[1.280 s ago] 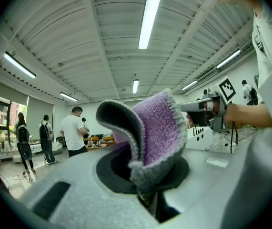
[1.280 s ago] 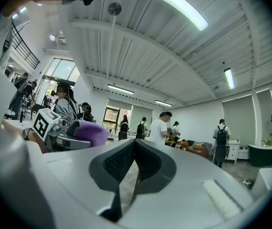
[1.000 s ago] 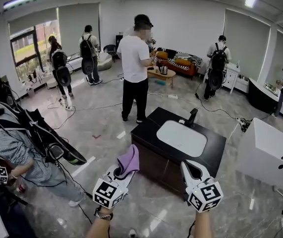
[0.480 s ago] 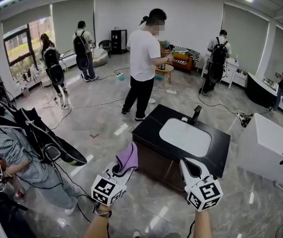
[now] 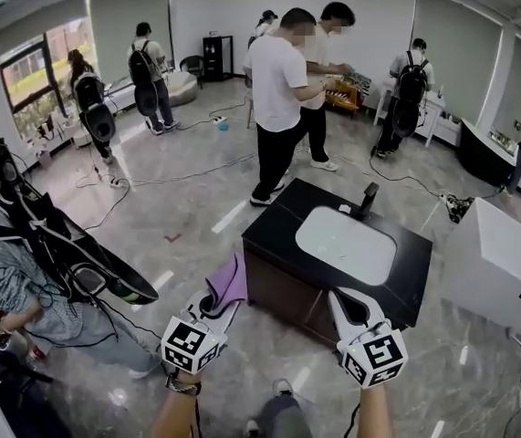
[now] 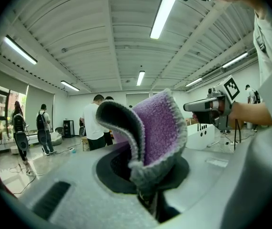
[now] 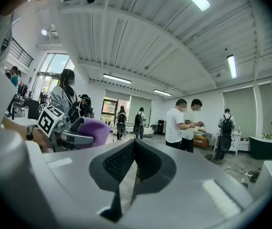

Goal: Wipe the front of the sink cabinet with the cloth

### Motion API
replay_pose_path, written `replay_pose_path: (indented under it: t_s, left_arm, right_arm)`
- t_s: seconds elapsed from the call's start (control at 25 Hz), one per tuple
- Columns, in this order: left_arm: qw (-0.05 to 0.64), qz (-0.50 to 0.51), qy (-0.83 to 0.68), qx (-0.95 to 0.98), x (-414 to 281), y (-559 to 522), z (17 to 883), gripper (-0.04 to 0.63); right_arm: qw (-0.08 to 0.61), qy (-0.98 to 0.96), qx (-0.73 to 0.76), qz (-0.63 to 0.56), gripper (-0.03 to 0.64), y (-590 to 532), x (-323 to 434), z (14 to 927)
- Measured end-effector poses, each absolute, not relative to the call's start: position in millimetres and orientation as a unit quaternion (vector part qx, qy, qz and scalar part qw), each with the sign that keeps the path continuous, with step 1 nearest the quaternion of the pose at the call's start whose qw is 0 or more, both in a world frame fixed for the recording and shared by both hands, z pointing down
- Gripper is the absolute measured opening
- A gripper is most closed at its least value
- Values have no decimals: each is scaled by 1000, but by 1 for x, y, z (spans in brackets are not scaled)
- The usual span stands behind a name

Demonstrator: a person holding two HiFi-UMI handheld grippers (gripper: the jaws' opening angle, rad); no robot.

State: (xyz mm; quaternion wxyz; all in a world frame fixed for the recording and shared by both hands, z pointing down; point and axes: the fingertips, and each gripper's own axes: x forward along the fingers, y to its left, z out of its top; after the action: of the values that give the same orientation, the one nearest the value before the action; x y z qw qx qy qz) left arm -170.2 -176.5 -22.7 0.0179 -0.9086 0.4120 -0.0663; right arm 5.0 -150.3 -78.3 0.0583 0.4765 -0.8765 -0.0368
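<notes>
The left tongs (image 5: 222,301) are clamped on a purple cloth (image 5: 231,281), whose free end stands up and curls over above the tips. The right tongs (image 5: 346,305) are pressed together at the tips with nothing between them. Both are raised in front of the sink cabinet (image 5: 283,292), the cloth just beside its front left corner and the right tongs near its front right edge. The cabinet's black surface (image 5: 269,234) carries a white basin (image 5: 347,245) with a dark tap (image 5: 368,199) at the far edge. Beyond it, two people (image 5: 278,89) stand on the floor (image 5: 187,199).
</notes>
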Motion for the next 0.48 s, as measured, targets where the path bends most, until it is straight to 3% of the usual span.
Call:
replay_pose_path:
  t_s: [0.28,0.48]
  left_arm:
    - [2,-69,408,-910,-175,-209,-25,46]
    - [0,-69,411,-909,-172,-240,-21,46]
  right_arm:
    - [72,-878,473,-27,8,-198,-3,-76]
    - [37,-877,479,-21,8,-232,1,-86]
